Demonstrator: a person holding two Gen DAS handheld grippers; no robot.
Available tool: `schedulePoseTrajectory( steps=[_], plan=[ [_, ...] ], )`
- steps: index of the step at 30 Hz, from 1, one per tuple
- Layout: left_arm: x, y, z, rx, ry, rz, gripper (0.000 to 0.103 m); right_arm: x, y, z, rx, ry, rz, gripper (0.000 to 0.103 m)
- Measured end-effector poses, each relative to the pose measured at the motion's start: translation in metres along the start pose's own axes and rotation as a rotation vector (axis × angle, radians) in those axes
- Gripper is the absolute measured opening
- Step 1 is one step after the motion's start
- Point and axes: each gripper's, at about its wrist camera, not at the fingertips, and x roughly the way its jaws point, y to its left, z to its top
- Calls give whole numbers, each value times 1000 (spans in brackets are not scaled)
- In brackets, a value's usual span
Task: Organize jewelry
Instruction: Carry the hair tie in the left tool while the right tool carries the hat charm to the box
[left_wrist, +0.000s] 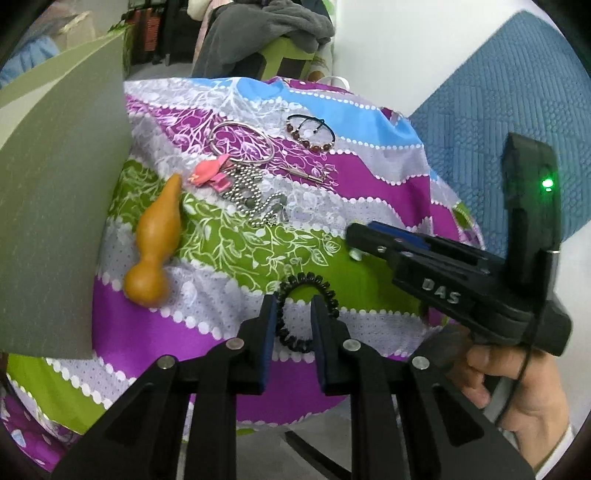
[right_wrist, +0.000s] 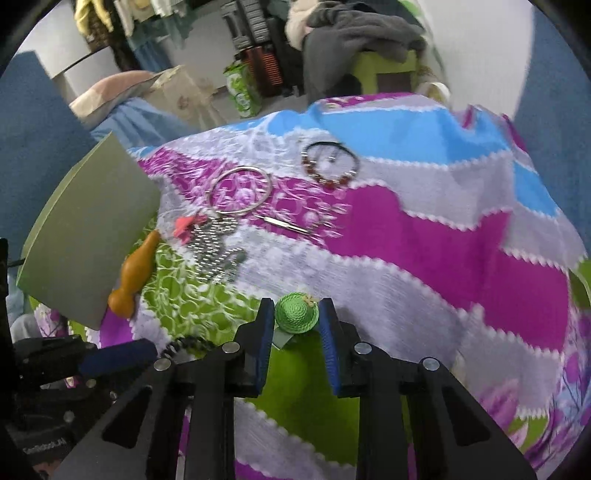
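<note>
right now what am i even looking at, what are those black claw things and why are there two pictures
Those are hand-held grippers, one in each of a person's hands. Each carries a camera looking along its two fingers, so you get one picture per gripper.

In the left camera's picture the left gripper has its jaws either side of a black coil hair tie. The right gripper reaches in from the side, with the hand holding it.

In the right camera's picture the right gripper has its jaws shut on a small green hat.

All this is over a bright patterned cloth. On it lie a silver bangle, a red bead bracelet, a ball chain, a pink clip, an orange gourd and a grey-green board.
</note>
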Motion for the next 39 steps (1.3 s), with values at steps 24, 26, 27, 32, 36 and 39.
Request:
schedulePoseTrajectory(
  steps=[24, 26, 27, 32, 36, 39],
  plan=[
    [-13, -5, 0, -8, -47, 80, 7, -50, 16, -13, 12, -38, -71, 22],
    [-20, -1, -1, -15, -51, 76, 7, -55, 20, -16, 30, -33, -68, 22],
    [-22, 1, -2, -19, -50, 73, 7, -58, 23, -17, 40, -30, -64, 22],
    [-42, 9, -2, -29, -54, 64, 7, -75, 47, -29, 47, -18, -85, 22],
    [-61, 12, 0, -29, -44, 34, 7, -91, 58, -32, 57, -41, -88, 22],
    [-81, 12, 5, -28, -64, 9, 7, -105, 67, -26, 45, -66, -92, 22]
  ],
)
